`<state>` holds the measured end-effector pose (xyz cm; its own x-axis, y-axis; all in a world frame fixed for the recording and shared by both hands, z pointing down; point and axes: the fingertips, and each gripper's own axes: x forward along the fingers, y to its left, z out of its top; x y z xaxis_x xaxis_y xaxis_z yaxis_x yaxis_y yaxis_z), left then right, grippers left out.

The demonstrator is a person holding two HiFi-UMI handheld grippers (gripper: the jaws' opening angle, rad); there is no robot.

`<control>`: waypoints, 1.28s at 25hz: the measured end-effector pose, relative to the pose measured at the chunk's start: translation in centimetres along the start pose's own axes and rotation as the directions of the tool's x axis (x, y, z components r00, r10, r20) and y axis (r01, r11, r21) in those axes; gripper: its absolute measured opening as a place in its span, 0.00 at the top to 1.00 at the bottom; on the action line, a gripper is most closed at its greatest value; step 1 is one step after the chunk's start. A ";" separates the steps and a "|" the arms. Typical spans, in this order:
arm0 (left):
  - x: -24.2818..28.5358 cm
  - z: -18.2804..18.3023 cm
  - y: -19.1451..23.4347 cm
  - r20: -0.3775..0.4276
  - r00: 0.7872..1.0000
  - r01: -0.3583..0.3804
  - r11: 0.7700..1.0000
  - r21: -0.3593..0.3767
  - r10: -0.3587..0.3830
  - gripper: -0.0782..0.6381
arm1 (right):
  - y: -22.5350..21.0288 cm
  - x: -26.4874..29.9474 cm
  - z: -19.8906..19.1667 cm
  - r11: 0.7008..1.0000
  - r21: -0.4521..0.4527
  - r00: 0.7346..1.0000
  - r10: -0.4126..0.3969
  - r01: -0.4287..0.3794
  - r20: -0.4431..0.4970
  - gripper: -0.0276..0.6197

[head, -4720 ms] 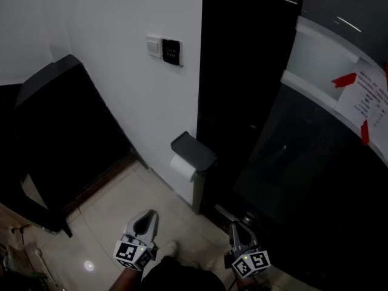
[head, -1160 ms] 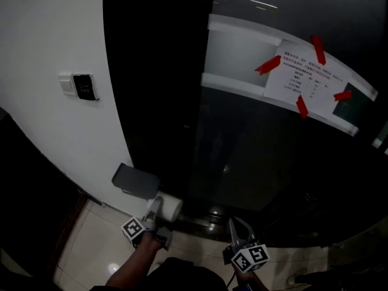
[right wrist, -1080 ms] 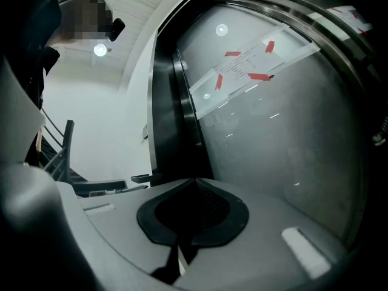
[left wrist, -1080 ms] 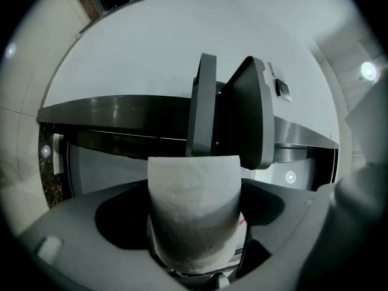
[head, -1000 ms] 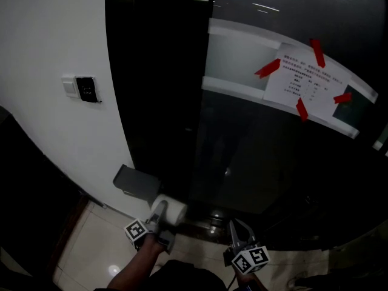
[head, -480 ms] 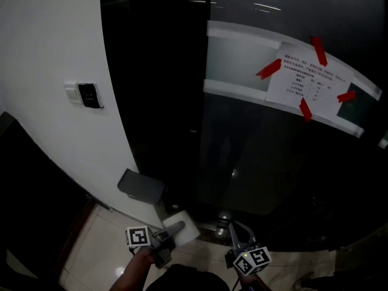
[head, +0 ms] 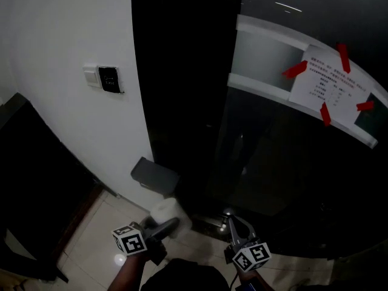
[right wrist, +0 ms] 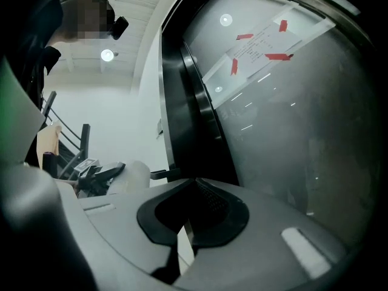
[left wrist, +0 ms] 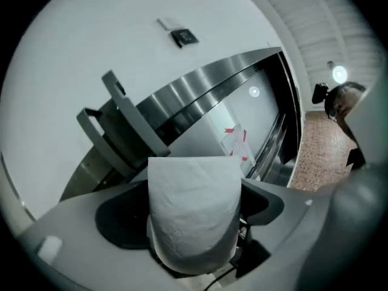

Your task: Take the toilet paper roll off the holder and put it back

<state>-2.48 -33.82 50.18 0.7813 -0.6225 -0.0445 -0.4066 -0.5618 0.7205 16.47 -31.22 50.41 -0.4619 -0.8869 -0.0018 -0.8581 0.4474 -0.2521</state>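
Left tongs grip the toilet paper roll just clear of the holder, right tongs closed and empty; rehanging it looks next.

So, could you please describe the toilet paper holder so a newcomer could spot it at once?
Follow the white wall down where it meets the black door frame. Low, below the switch plate, sits the holder. It is the only dark grey flap-topped bracket on that wall, with the white roll held in the left tongs close by.
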 end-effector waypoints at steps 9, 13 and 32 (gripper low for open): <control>-5.4 6.2 -1.8 0.222 0.973 -0.121 0.947 0.297 0.055 0.28 | 1.2 0.9 -1.0 0.999 0.019 0.999 0.032 -0.031 -0.029 0.94; -6.9 7.3 -1.3 0.296 0.947 -0.230 0.910 0.345 0.127 0.28 | 1.5 1.0 -1.2 0.999 0.014 0.999 0.044 -0.043 -0.021 0.94; -7.7 7.2 0.2 0.317 0.928 -0.302 0.895 0.328 0.197 0.28 | 1.6 1.1 -0.6 1.000 -0.002 0.999 0.030 -0.030 -0.016 0.94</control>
<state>-11.99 -33.05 45.70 0.4951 -0.8607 -0.1186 -0.7548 -0.4937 0.4318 14.44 -31.35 50.59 -0.4913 -0.8709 0.0061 -0.8440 0.4744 -0.2503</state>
